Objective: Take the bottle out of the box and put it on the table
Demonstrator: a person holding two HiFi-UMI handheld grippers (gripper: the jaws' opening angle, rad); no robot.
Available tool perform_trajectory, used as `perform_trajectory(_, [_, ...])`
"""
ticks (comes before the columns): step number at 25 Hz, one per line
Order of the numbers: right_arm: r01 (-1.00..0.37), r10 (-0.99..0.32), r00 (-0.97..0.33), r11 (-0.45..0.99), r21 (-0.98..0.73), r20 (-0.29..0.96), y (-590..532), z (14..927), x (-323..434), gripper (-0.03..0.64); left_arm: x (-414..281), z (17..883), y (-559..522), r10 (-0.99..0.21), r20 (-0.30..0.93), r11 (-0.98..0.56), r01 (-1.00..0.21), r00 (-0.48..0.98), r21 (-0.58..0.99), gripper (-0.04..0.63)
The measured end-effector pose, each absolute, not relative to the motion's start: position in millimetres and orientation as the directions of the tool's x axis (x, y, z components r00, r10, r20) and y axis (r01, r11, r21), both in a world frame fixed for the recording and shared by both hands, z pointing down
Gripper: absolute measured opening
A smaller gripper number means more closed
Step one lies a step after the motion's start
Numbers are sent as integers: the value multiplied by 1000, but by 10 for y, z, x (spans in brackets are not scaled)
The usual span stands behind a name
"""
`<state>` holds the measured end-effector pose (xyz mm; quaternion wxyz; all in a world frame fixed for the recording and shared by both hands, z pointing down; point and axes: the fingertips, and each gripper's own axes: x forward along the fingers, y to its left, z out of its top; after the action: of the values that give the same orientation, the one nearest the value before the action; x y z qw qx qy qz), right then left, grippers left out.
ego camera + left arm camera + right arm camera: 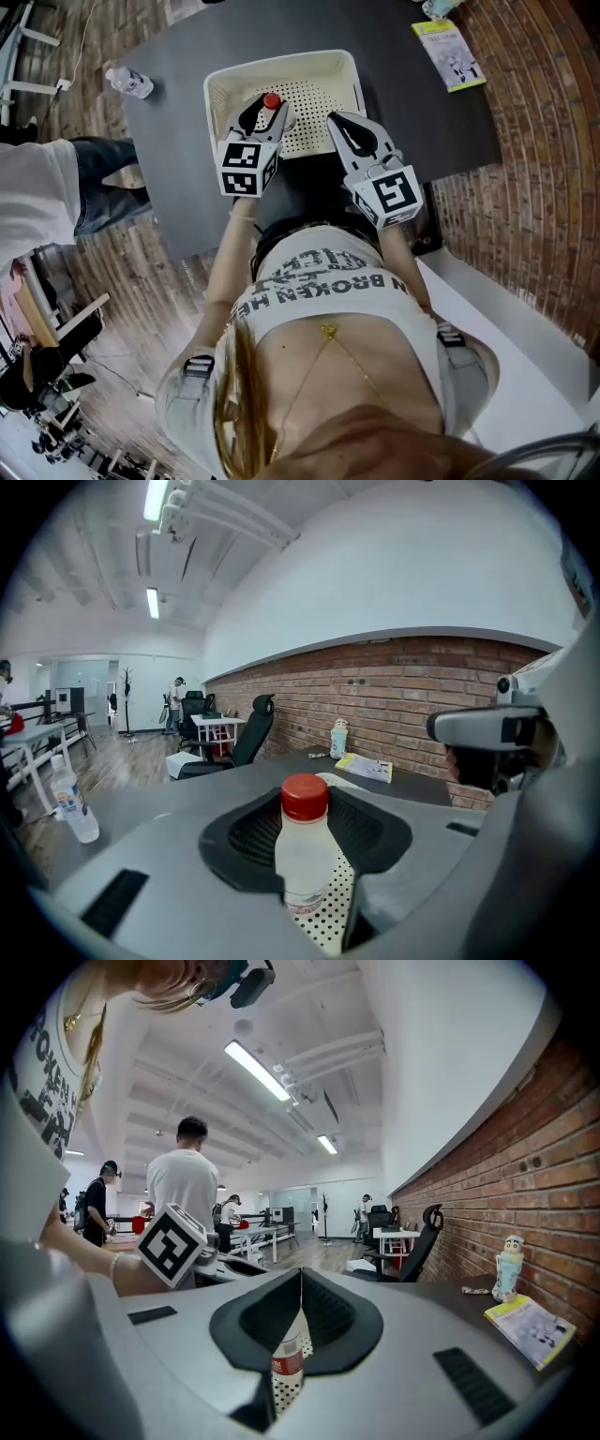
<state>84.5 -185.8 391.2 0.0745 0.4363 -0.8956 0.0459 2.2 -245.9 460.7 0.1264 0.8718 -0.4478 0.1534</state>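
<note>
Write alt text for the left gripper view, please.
A clear bottle with a red cap stands between the open tongs of the left gripper, over a perforated white box. Behind: a dark table, an office chair, a brick wall.

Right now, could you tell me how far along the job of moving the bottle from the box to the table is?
Done: the left gripper is placed around the red-capped bottle, jaws apart. In hand: nothing is gripped; the bottle stands in the box. Left: close, lift it out, set it on the table. The right gripper sits shut at the box's near edge.
</note>
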Motion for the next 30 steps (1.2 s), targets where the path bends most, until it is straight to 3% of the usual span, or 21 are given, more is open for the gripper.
perform_trajectory(15, [-713, -704, -695, 701, -16, 143, -1686, 3773, 964, 9, -141, 3522, -2045, -810, 315, -519, -855, 495, 7, 156])
perform_trajectory(30, [-654, -646, -754, 755, -47, 116, -1605, 3734, 1377, 9, 102, 3195, -1748, -854, 270, -463, -886, 445, -7, 156])
